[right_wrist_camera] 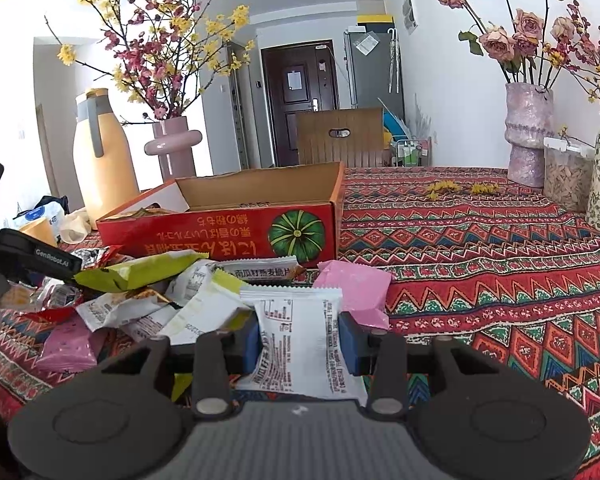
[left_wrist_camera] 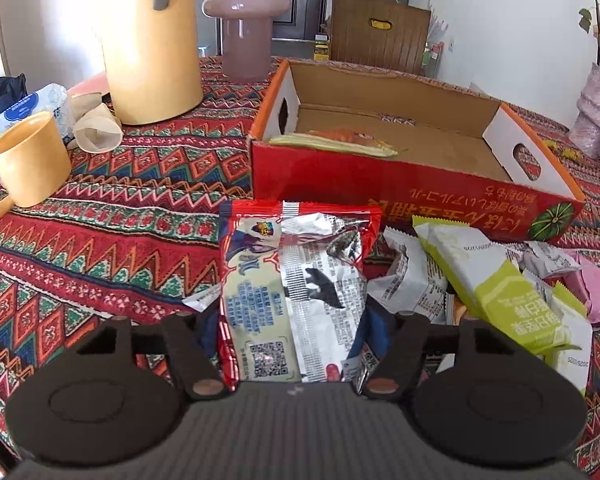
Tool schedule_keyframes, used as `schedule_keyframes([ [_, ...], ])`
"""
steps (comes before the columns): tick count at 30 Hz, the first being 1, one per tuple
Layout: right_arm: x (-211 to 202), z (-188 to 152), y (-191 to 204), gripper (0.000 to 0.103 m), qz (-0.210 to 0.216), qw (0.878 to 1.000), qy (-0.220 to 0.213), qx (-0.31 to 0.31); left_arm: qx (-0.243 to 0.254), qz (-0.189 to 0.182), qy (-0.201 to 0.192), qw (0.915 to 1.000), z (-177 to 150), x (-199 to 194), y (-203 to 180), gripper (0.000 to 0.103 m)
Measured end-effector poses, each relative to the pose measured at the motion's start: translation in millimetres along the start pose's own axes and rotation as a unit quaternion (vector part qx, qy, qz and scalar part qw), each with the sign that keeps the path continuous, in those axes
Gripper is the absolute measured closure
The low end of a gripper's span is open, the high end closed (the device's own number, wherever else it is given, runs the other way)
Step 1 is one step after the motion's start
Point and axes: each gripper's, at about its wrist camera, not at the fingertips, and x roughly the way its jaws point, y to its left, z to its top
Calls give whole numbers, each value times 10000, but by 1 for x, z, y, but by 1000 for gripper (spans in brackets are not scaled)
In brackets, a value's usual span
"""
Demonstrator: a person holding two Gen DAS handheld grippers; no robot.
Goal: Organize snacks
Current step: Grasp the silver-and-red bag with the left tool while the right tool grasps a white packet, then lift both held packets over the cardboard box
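Between the left gripper's (left_wrist_camera: 292, 320) jaws a red-and-silver foil snack packet (left_wrist_camera: 296, 292) is sitting, pads apparently touching; the right gripper (right_wrist_camera: 300, 340) is clamping a white printed snack sachet (right_wrist_camera: 300, 336). Both are awaiting lifting into the red cardboard box (left_wrist_camera: 380, 184) beyond.

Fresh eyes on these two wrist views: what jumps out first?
The red cardboard box with the green pumpkin print, open and nearly empty on the patterned tablecloth. In front of it sprawls a pile of snack packets. Each gripper has one: the left gripper around a red and silver packet, the right gripper shut on a white packet.
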Motion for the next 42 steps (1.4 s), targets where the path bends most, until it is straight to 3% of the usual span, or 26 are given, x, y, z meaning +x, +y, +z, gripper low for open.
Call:
schedule_keyframes([
  [11, -3, 15, 13, 64, 56, 9997, -229, -99, -54, -205, -478, 9986, 7, -39, 11, 35],
  [22, 13, 58, 32, 64, 126, 9973, -596, -403, -69, -401, -1080, 9933, 45, -64, 8, 35],
  [33, 59, 113, 44, 64, 193, 9950, -881, -434, -91, -430, -1376, 9895, 95, -50, -14, 35],
  [42, 113, 148, 46, 64, 71, 9958, -820, -404, -141, -383, -1387, 9895, 127, -12, -28, 35],
])
